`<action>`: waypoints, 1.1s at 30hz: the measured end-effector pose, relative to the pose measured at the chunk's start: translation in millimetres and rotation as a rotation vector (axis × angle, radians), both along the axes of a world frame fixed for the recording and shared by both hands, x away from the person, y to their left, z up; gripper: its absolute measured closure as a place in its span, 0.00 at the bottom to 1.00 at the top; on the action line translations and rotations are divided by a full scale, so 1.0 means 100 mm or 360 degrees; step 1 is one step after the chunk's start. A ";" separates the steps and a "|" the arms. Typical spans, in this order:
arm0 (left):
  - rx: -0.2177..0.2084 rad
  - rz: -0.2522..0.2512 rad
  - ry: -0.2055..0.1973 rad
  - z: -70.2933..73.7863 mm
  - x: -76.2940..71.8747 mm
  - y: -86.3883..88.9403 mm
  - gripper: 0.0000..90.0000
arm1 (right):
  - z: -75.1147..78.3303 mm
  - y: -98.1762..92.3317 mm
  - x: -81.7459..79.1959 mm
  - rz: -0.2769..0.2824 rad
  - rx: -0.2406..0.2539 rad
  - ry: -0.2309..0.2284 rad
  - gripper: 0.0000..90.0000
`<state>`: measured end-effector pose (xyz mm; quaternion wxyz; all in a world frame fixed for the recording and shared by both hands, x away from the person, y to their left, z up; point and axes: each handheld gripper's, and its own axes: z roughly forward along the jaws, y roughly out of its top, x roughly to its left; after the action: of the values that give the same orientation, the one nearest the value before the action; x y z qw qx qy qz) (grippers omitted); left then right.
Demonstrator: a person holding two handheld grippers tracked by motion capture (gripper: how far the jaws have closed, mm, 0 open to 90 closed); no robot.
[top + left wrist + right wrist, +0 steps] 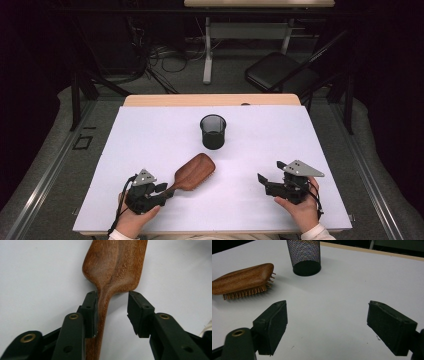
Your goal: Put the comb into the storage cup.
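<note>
From the high view, a wooden hairbrush (192, 173) lies on the white tabletop (150, 135), bristles down, its handle pointing toward the person's left hand. The left gripper (165, 192) sits right at that handle end, low on the tabletop, which looks like the natural place to take or let go of a brush by its thin part. A black mesh cup (213, 131) stands upright farther back, well apart from the brush; it seems the likely home for it. The right gripper (265, 181) rests off to the other side, near nothing.

In the left gripper view, the brush handle (101, 315) runs up between the jaws. One pad (90, 312) lies against the handle's side, while the other pad (137, 312) stands clear with bare tabletop showing between it and the wood. So the jaws are partly open and nothing is clamped.

In the right gripper view, the jaws stand wide apart with only tabletop between them. The hairbrush (243, 280) lies ahead and to the side, the mesh cup (304, 256) beyond it.
</note>
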<state>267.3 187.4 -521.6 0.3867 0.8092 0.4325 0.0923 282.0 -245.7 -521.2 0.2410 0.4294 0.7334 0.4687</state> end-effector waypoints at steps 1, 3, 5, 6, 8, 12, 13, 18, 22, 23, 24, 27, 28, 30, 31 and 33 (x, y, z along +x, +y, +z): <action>0.0000 0.0000 0.0000 0.00 0.00 0.00 0.63 | 0.00 0.00 0.00 0.0000 0.0000 0.0000 0.18; 0.0000 0.0013 -0.0012 0.01 0.00 0.02 0.59 | 0.00 0.00 0.00 -0.0001 -0.0005 0.0005 0.18; -0.0014 0.0024 -0.0020 0.02 0.01 0.03 0.55 | 0.00 0.00 0.00 -0.0002 -0.0004 0.0007 0.18; -0.0032 0.0014 -0.0028 0.03 0.01 0.05 0.53 | 0.00 0.00 0.00 -0.0001 -0.0005 0.0005 0.18; -0.0045 -0.0003 -0.0033 0.04 0.02 0.07 0.51 | 0.00 0.00 0.00 -0.0001 -0.0004 0.0008 0.18; -0.0081 -0.0034 -0.0069 0.06 0.02 0.10 0.50 | -0.01 0.00 0.00 0.0001 0.0003 0.0001 0.18; -0.0081 -0.0034 -0.0069 0.06 0.02 0.10 0.50 | -0.01 0.00 0.01 0.0000 0.0004 0.0000 0.18; -0.0051 -0.0053 -0.0161 0.08 0.03 0.13 0.47 | 0.00 0.00 0.00 0.0002 0.0001 0.0005 0.18; -0.0029 -0.0051 -0.0179 0.08 0.02 0.15 0.45 | 0.00 0.00 0.01 -0.0001 0.0004 0.0007 0.18; -0.0034 -0.0035 -0.0170 0.08 0.03 0.17 0.43 | -0.01 0.00 0.01 -0.0001 0.0004 0.0008 0.18; -0.0056 -0.0054 -0.0148 0.07 0.04 0.18 0.40 | -0.01 0.00 0.01 -0.0002 0.0007 0.0005 0.18; -0.0057 -0.0068 -0.0155 0.05 0.05 0.18 0.33 | -0.01 0.00 0.01 0.0001 0.0003 0.0000 0.18; -0.0057 -0.0068 -0.0155 0.05 0.05 0.18 0.32 | -0.01 0.00 0.01 0.0003 0.0002 0.0000 0.18; -0.0044 -0.0081 -0.0160 0.05 0.05 0.17 0.28 | -0.01 0.00 0.01 0.0003 0.0004 0.0005 0.18; -0.0012 -0.0085 -0.0178 0.05 0.05 0.15 0.27 | -0.01 0.00 0.01 0.0003 0.0002 0.0004 0.18; 0.0002 -0.0092 -0.0178 0.05 0.05 0.15 0.24 | -0.01 0.00 0.00 0.0004 0.0000 0.0001 0.18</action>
<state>272.1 202.5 -516.8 0.4122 0.8152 0.3867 0.1265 282.4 -245.6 -521.9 0.2401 0.4286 0.7341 0.4688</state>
